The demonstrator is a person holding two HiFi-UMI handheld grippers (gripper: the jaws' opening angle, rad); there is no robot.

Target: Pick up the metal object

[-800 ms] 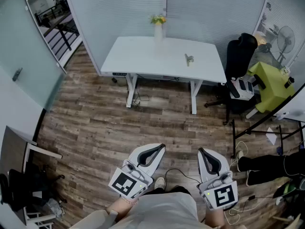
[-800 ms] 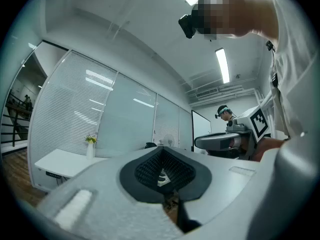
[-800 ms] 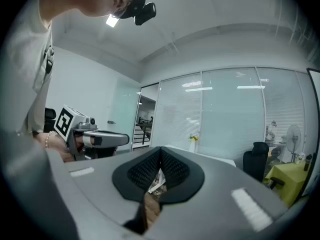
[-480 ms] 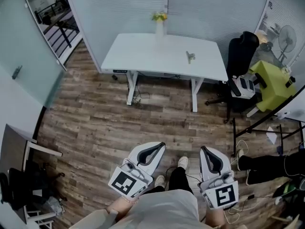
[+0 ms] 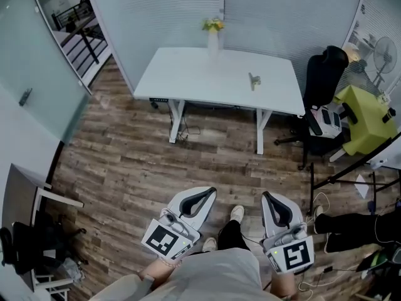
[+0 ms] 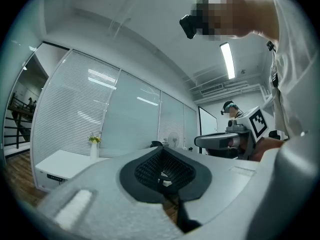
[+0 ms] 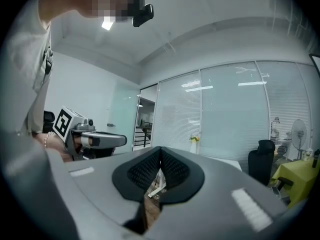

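Note:
A small metal object point(image 5: 254, 80) lies on the white table point(image 5: 188, 74) far ahead, toward the table's right half. My left gripper point(image 5: 208, 192) is held low near the person's body, jaws shut with nothing between them. My right gripper point(image 5: 265, 197) sits beside it, also shut and empty. Both are far from the table, over the wooden floor. In the left gripper view the jaws point(image 6: 162, 156) meet tip to tip; the right gripper view shows its jaws point(image 7: 160, 151) closed as well.
A vase with yellow flowers point(image 5: 213, 36) stands at the table's back edge. A black office chair point(image 5: 322, 93) and a yellow-green seat point(image 5: 366, 115) stand right of the table. Cables point(image 5: 316, 209) lie on the floor at right. A glass partition point(image 5: 37, 93) runs along the left.
The view has shifted slightly; the table sits a little lower and further right in the picture. A shoe now shows between the grippers. Both grippers stay shut near the body.

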